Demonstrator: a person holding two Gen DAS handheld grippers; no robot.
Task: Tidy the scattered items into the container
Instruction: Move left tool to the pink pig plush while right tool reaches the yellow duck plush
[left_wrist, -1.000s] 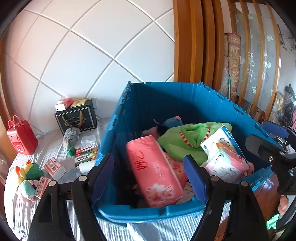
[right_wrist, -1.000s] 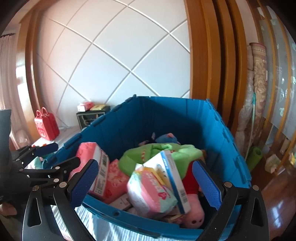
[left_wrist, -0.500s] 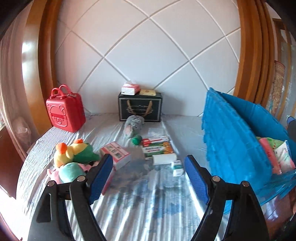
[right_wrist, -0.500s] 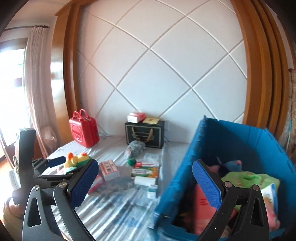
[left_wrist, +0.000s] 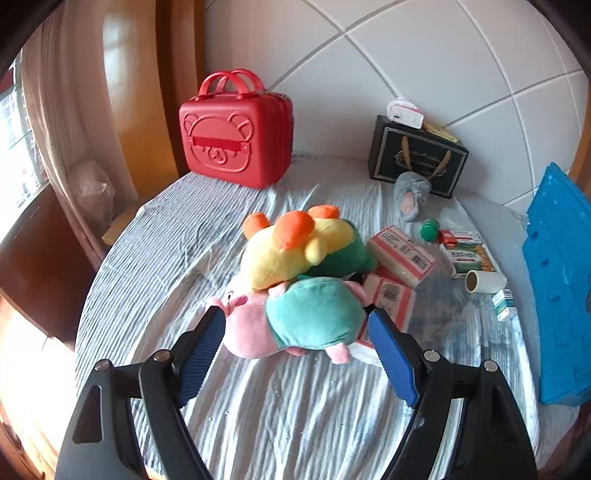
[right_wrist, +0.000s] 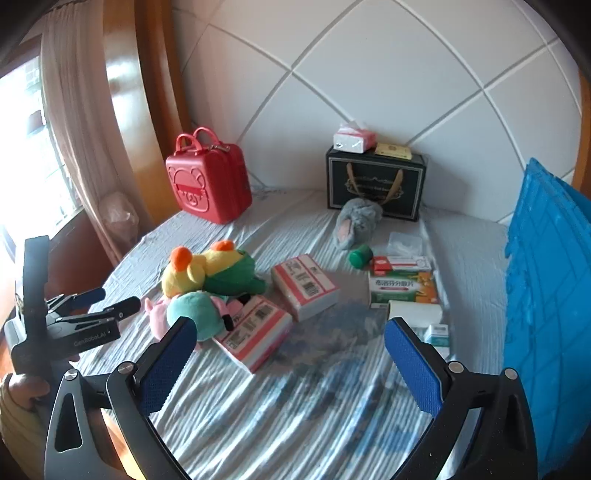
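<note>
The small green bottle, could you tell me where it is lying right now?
In the right wrist view the green bottle lies on the bedsheet right of centre, just below the grey plush and left of the red-and-white box.

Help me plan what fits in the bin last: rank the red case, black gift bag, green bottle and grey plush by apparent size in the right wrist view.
1. red case and black gift bag, too alike to rank
2. grey plush
3. green bottle

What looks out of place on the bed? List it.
Loose clutter: two plush toys heaped together, pink boxes lying askew, a paper roll tipped on its side. All sit outside the blue crate. Nothing looks spilled or damaged.
</note>
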